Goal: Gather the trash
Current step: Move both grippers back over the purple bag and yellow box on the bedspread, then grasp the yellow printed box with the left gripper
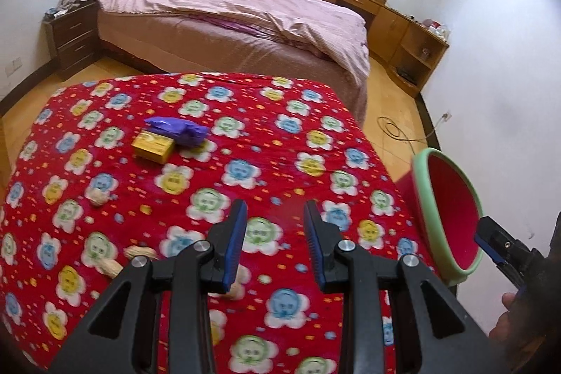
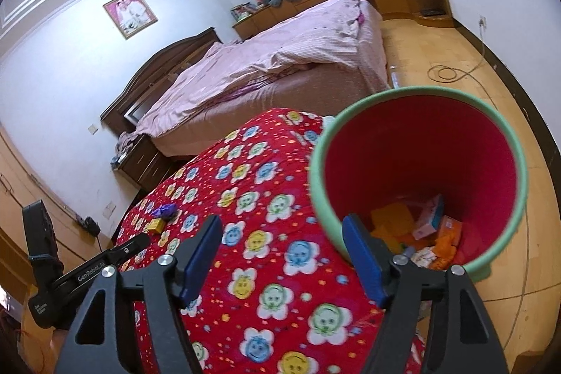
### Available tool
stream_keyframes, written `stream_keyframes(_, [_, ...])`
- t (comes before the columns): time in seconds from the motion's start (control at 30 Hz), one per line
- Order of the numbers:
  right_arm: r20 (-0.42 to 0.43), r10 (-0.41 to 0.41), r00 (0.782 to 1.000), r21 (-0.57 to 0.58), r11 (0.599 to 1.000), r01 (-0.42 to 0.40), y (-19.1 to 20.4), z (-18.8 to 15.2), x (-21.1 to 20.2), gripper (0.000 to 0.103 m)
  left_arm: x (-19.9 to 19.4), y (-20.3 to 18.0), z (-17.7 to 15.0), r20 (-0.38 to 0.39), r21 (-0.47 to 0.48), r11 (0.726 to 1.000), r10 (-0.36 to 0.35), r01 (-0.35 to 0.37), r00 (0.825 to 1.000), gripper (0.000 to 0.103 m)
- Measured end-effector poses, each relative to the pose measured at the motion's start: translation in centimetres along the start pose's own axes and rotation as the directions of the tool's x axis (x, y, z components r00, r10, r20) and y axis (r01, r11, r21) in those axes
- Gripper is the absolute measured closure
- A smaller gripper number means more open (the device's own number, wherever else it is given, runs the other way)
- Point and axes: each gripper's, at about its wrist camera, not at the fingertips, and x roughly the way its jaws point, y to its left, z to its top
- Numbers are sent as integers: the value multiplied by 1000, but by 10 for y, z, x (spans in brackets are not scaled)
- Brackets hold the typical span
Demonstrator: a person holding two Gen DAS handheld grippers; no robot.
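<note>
A table with a red flowered cloth (image 1: 196, 184) carries a yellow box (image 1: 153, 147), a purple wrapper (image 1: 178, 129) touching it, and several peanuts (image 1: 142, 253). My left gripper (image 1: 275, 242) is open and empty above the cloth's near part. A red bin with a green rim (image 2: 420, 170) stands beside the table's right edge and holds several pieces of trash (image 2: 426, 226). My right gripper (image 2: 282, 260) is open and empty, its right finger over the bin's near rim. The bin (image 1: 447, 212) also shows in the left wrist view.
A bed with a pink quilt (image 1: 224, 13) stands beyond the table. A dark nightstand (image 1: 72, 35) is at its left. Wooden cabinets (image 1: 396, 20) run along the far wall. A cable (image 1: 396, 128) lies on the wooden floor at the right.
</note>
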Motion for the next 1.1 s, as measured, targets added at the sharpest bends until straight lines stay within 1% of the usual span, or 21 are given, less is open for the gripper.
stream_keyframes(0.27, [-56, 29, 998, -42, 999, -32, 34, 5, 34, 28, -1, 36, 18, 22, -26, 997, 69, -69, 997, 70])
stream_keyframes(0.43, [-90, 44, 995, -74, 996, -51, 57, 8, 57, 28, 4, 56, 29, 21, -41, 993, 108, -107, 994, 70])
stream_keyframes(0.67, [-110, 56, 992, -101, 993, -67, 82, 13, 85, 28, 18, 79, 40, 19, -31, 987, 160, -159, 987, 59])
stream_keyframes(0.77, [-120, 54, 991, -114, 991, -68, 93, 13, 98, 28, 28, 88, 44, 0, -24, 986, 165, -165, 986, 53])
stream_keyframes(0.9, [-148, 38, 988, -117, 992, -56, 100, 11, 118, 28, 40, 96, 45, -18, -19, 987, 161, -161, 987, 51])
stream_keyframes(1.1, [-166, 19, 986, -125, 991, -40, 105, 9, 141, 28, 62, 100, 46, -58, 17, 988, 155, -154, 986, 47])
